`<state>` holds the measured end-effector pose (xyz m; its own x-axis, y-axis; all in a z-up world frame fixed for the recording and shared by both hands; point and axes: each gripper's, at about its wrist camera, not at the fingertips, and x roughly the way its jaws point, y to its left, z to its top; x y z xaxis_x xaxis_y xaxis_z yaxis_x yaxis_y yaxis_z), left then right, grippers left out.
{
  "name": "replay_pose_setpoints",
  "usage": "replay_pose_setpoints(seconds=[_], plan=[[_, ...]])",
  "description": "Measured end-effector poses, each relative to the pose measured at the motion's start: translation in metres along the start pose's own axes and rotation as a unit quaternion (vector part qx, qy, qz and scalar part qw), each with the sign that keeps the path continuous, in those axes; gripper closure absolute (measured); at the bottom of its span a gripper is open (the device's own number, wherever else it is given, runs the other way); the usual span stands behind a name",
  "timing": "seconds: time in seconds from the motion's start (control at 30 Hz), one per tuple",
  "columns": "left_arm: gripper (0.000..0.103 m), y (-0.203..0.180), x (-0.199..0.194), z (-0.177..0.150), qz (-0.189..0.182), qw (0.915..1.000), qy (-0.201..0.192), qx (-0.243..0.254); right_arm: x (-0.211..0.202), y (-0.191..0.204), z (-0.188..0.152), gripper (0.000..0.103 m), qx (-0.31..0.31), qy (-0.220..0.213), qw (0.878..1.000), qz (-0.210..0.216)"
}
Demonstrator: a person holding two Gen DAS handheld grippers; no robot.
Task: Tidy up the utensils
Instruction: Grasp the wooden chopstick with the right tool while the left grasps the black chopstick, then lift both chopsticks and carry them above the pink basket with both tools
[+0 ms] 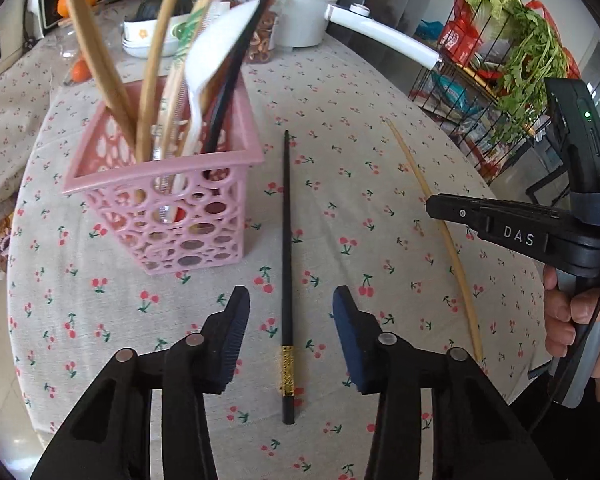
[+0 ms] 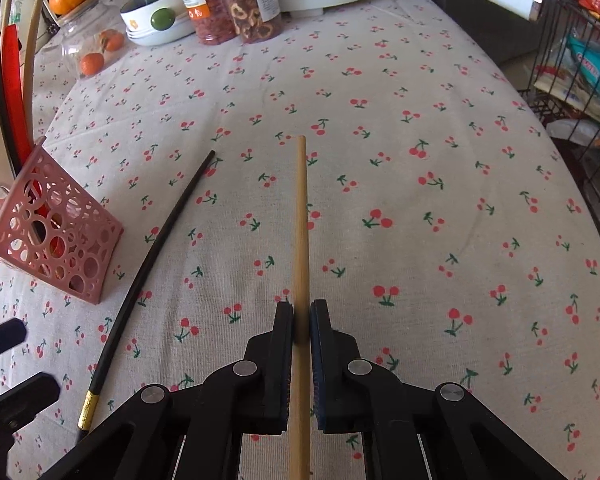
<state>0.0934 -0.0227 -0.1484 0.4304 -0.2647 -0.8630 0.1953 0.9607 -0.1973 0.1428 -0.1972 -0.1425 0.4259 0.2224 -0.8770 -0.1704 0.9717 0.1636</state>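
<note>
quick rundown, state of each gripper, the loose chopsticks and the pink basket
left gripper: open, fingers either side of the black chopstick, not touching it
right gripper: fingers close around the bamboo chopstick; contact unclear
black chopstick: lying flat on the tablecloth
bamboo chopstick: between the right fingers; lifted or lying, unclear
pink basket: upright, holding chopsticks and a white spoon

Utensil tops above pink basket (image 1: 160, 184) cut off by frame edge, white spoon (image 1: 216, 52) blurred. Bamboo chopstick (image 2: 300, 220) near end hidden under right tongs (image 2: 301, 316); contact unclear.
</note>
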Motion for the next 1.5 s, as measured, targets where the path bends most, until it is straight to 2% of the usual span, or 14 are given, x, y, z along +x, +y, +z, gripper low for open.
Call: replay_pose_setpoints(seconds=[0.13,0.2,0.33,0.47,0.53,0.63,0.67,0.77,0.97,1.03,1.2,1.3,1.4,1.5], plan=[[0.077,-0.013,0.022,0.004,0.001,0.9998,0.018,0.012,-0.008,-0.006,-0.004,0.096,0.003,-0.001,1.000,0.002],[0.096,-0.015,0.030,0.003,0.001,0.9994,0.030,0.015,-0.011,-0.009,-0.006,0.096,0.002,0.002,1.000,0.002],[0.101,-0.024,0.032,-0.004,-0.014,0.9972,0.062,0.040,-0.017,-0.012,-0.009,0.096,-0.002,0.006,1.000,0.003],[0.102,-0.044,0.022,-0.021,-0.067,0.9875,0.113,0.087,-0.026,-0.023,-0.009,0.096,0.010,0.001,1.000,0.005],[0.102,-0.052,0.012,-0.026,-0.070,0.9854,0.113,0.106,-0.030,-0.031,-0.008,0.096,0.021,0.001,1.000,0.006],[0.098,-0.056,-0.005,-0.015,-0.055,0.9905,0.072,0.104,-0.033,-0.044,-0.007,0.096,0.042,0.004,0.999,0.013],[0.090,-0.055,-0.008,-0.009,-0.045,0.9924,0.060,0.097,-0.033,-0.047,-0.006,0.096,0.050,0.005,0.999,0.017],[0.042,-0.044,-0.007,0.003,-0.015,0.9974,0.035,0.062,-0.034,-0.055,-0.005,0.096,0.067,0.005,0.997,0.029],[0.041,-0.018,0.022,0.005,0.033,0.9981,0.045,0.026,-0.034,-0.057,-0.004,0.096,0.074,0.006,0.996,0.048],[0.046,-0.015,0.030,0.007,0.035,0.9982,0.042,0.023,-0.034,-0.057,-0.003,0.096,0.069,0.007,0.996,0.050],[0.093,-0.016,0.037,0.008,0.050,0.9972,0.035,0.044,-0.034,-0.059,0.000,0.096,0.070,0.004,0.996,0.056],[0.096,-0.018,0.034,0.004,0.011,0.9971,0.063,0.042,-0.035,-0.060,0.001,0.096,0.074,0.003,0.995,0.061],[0.097,-0.034,0.030,-0.010,-0.031,0.9913,0.105,0.074,-0.037,-0.062,0.001,0.096,0.076,0.002,0.995,0.063],[0.096,-0.050,0.021,-0.016,-0.032,0.9890,0.104,0.100,-0.039,-0.066,0.001,0.096,0.084,0.000,0.994,0.066]])
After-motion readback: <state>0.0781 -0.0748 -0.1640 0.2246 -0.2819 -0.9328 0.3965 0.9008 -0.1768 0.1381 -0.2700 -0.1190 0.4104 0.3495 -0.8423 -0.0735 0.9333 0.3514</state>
